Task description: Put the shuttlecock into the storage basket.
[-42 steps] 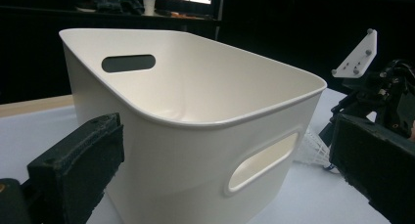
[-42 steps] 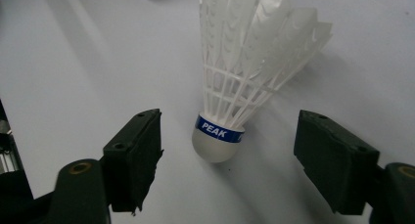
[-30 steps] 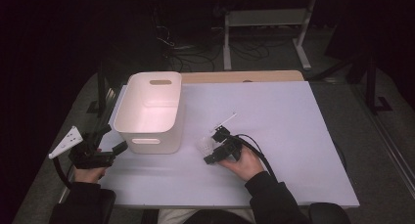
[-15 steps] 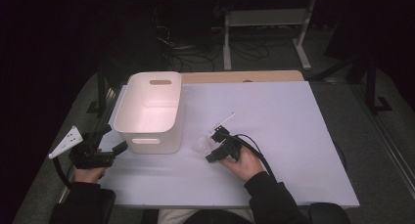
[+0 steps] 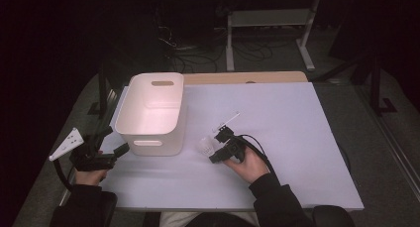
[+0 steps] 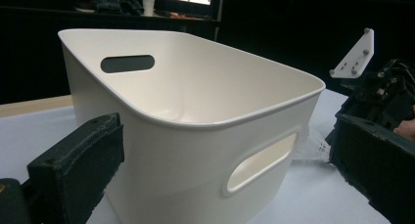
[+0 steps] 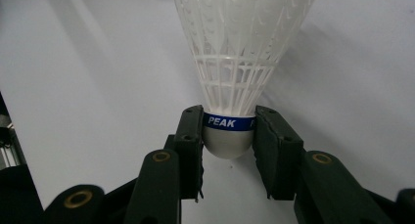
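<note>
The right hand-held gripper [image 7: 227, 136] has just closed its jaws on the base of a white shuttlecock [image 7: 240, 53], which lies on the table [image 5: 297, 118] just beside the white bin [image 5: 153, 113]. The left hand-held gripper [image 6: 220, 185] stands wide open, holding nothing, its jaws facing the bin's near end

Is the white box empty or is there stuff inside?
Empty. The white box shows only its bare inside; the shuttlecock is outside, on the table.

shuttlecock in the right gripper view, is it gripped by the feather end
No, the right gripper is closed on the shuttlecock at its rounded white base by the blue band, with the mesh skirt pointing away.
</note>
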A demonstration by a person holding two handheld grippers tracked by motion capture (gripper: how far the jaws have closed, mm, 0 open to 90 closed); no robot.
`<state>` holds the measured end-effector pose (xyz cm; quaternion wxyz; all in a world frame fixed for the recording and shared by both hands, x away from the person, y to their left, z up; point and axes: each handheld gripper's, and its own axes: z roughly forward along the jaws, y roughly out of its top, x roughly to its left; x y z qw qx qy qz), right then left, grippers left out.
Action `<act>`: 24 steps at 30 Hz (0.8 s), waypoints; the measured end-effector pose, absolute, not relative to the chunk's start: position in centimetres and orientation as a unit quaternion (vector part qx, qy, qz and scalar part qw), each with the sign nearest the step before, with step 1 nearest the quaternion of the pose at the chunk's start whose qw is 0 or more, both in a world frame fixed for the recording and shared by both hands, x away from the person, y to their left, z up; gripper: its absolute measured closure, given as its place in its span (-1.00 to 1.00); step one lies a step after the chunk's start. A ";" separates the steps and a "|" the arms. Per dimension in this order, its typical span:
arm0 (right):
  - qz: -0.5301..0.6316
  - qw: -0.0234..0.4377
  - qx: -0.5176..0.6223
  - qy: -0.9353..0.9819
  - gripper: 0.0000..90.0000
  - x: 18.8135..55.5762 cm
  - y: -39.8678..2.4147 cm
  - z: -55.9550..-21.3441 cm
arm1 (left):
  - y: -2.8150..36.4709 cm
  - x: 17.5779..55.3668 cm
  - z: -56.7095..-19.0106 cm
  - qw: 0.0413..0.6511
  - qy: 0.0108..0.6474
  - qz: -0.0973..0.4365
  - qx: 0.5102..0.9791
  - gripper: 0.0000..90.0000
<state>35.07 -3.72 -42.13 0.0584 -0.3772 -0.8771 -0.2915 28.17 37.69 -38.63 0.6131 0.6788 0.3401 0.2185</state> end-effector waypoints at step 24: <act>-0.336 0.042 -0.365 -0.867 0.42 35.5 -5.0 -37.6 | 37.7 28.2 -38.6 0.613 0.341 0.219 0.678 -1.00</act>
